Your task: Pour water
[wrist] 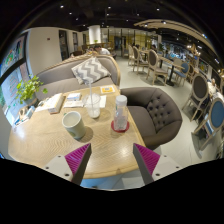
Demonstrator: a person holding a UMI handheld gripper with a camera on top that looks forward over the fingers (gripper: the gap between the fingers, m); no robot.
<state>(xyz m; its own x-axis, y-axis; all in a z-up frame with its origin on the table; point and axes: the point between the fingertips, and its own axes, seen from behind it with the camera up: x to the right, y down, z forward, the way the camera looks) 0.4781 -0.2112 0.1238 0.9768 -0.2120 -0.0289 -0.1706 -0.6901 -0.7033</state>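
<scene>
Claw point(112, 158) hovering wide open with nothing in it, round wooden table point(40, 135) ahead, white mug point(73, 124) toward its near edge, clear glass point(94, 106) mid-table, water bottle point(120, 112) by the right edge, grey armchair point(155, 110) beyond

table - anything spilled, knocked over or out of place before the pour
Nothing stands out. On the round wooden table the white mug, the clear glass and the bottle on its red coaster all stand upright, with no spill visible. The gripper is open and holds nothing.
</scene>
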